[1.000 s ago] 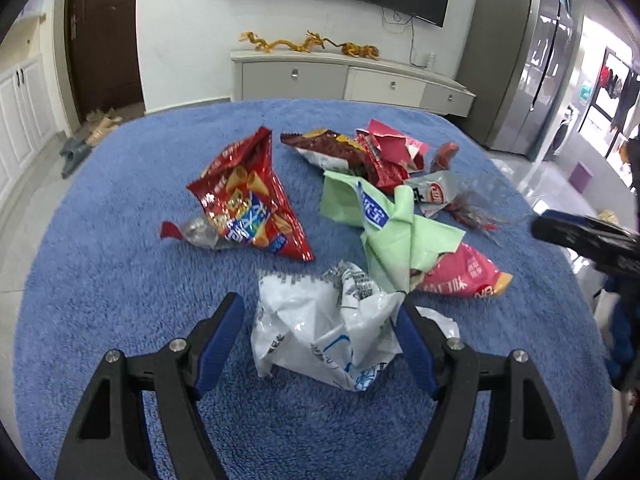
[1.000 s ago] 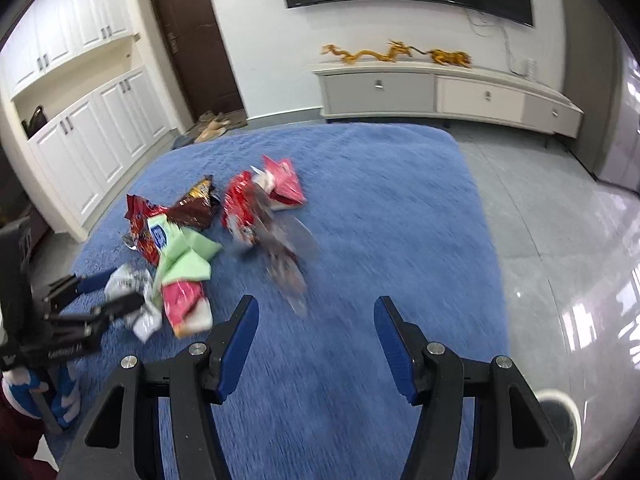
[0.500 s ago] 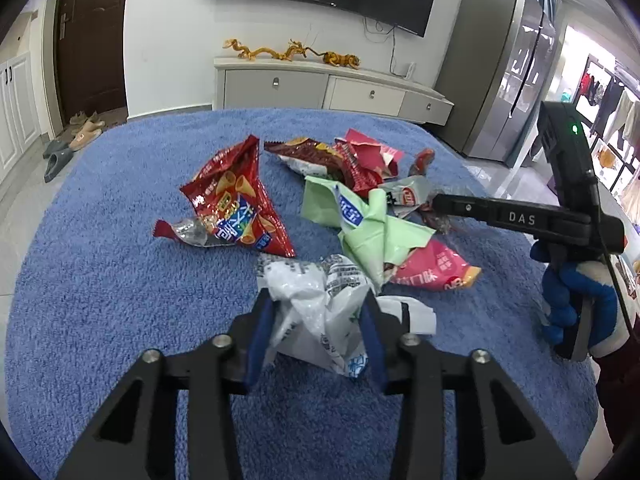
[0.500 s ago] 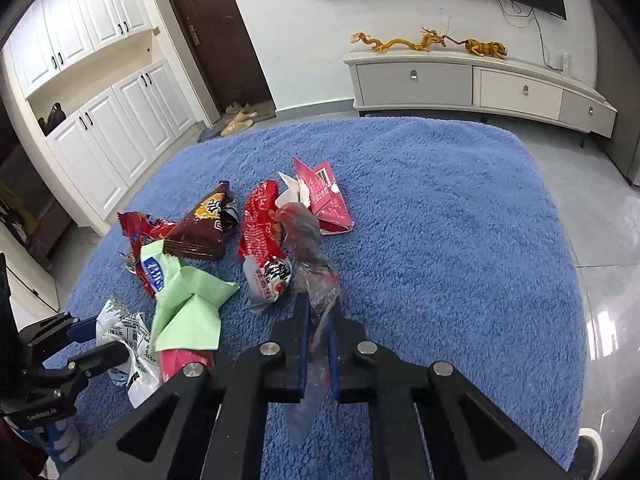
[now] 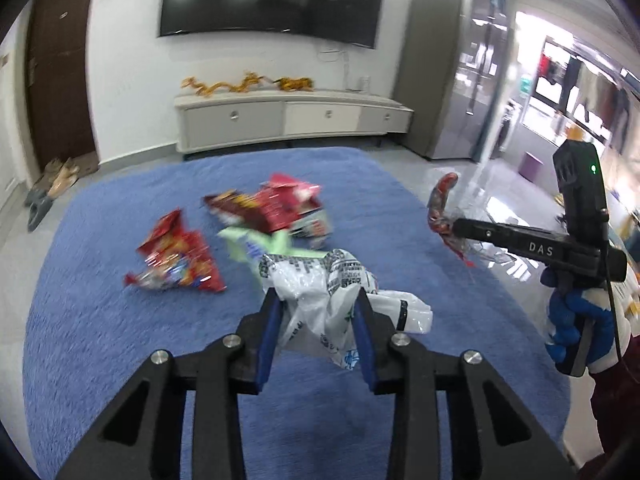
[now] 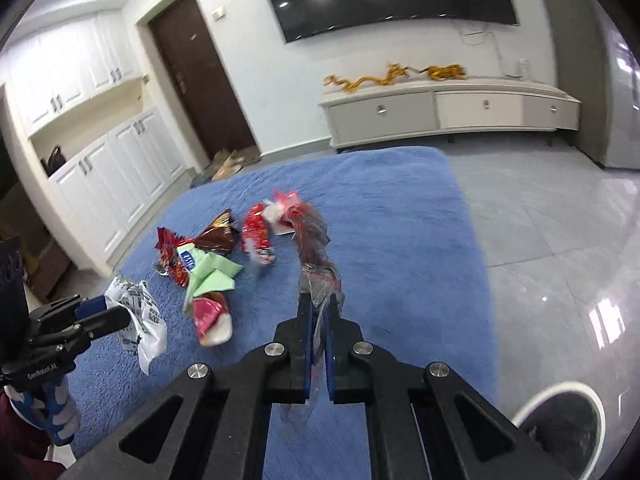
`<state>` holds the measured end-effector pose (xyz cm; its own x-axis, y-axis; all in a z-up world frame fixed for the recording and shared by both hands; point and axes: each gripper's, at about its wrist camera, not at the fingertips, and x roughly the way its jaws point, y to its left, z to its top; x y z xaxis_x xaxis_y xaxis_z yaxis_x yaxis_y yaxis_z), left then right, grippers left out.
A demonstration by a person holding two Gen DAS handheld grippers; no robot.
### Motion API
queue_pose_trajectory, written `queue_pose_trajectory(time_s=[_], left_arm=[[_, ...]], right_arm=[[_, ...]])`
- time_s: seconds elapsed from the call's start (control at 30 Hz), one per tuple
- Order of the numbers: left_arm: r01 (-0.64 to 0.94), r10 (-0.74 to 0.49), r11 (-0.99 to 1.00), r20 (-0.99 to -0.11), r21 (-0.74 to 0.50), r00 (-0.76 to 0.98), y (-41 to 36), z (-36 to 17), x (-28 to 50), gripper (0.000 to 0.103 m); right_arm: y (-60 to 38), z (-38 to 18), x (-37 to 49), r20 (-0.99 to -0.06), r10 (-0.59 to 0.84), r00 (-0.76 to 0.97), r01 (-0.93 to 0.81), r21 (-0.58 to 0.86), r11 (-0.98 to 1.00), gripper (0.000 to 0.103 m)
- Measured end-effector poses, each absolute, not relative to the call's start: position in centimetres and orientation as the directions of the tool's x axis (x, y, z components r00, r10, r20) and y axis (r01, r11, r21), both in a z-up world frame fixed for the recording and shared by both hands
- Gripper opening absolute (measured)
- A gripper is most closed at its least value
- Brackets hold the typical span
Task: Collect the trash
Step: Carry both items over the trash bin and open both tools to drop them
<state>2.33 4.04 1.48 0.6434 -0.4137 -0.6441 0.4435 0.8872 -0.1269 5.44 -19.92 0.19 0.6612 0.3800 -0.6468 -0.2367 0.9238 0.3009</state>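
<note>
My left gripper (image 5: pixel 318 300) is shut on a crumpled white plastic bag (image 5: pixel 320 284) and holds it above the blue rug (image 5: pixel 100 320); it also shows in the right wrist view (image 6: pixel 138 312). My right gripper (image 6: pixel 318 312) is shut on a clear and red wrapper (image 6: pixel 314 240), lifted off the rug; the wrapper also shows in the left wrist view (image 5: pixel 442 208). On the rug lie a red snack bag (image 5: pixel 176 260), a green wrapper (image 6: pixel 210 276), a pink packet (image 6: pixel 210 316), a brown packet (image 6: pixel 218 236) and more red wrappers (image 5: pixel 272 204).
A round white-rimmed bin (image 6: pixel 560 428) stands on the grey tiled floor at the right of the rug. A low white cabinet (image 5: pixel 288 120) lines the far wall under a TV. White cupboards (image 6: pixel 100 160) and a dark door (image 6: pixel 200 88) are at the left.
Both grippers have risen from the rug, each carrying its piece of trash. One second ago both were open; the left one was around the white bag and the right one above the wrapper.
</note>
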Motion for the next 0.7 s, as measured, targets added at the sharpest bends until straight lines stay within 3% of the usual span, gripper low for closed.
queue_pose_trajectory(time_s=[0.33, 0.53, 0.7], left_arm=[[0.698, -0.561, 0.711, -0.666, -0.083, 0.492, -10.7, 1.9, 2.3, 0.033], [0.801, -0.586, 0.593, -0.726, -0.082, 0.36, -22.2, 0.1, 2.8, 0.033], [0.829, -0.563, 0.551, -0.774, -0.091, 0.289, -30.3, -2.2, 3.4, 0.033]], right_arm=[[-32.6, -1.0, -3.3, -0.68, 0.129, 0.721, 0.102, 0.288, 0.952, 0.005], [-40.8, -4.9, -7.3, -0.752, 0.026, 0.659, 0.342, 0.33, 0.88, 0.005], [-44.8, -7.4, -8.5, -0.791, -0.005, 0.612, 0.441, 0.336, 0.833, 0.006]])
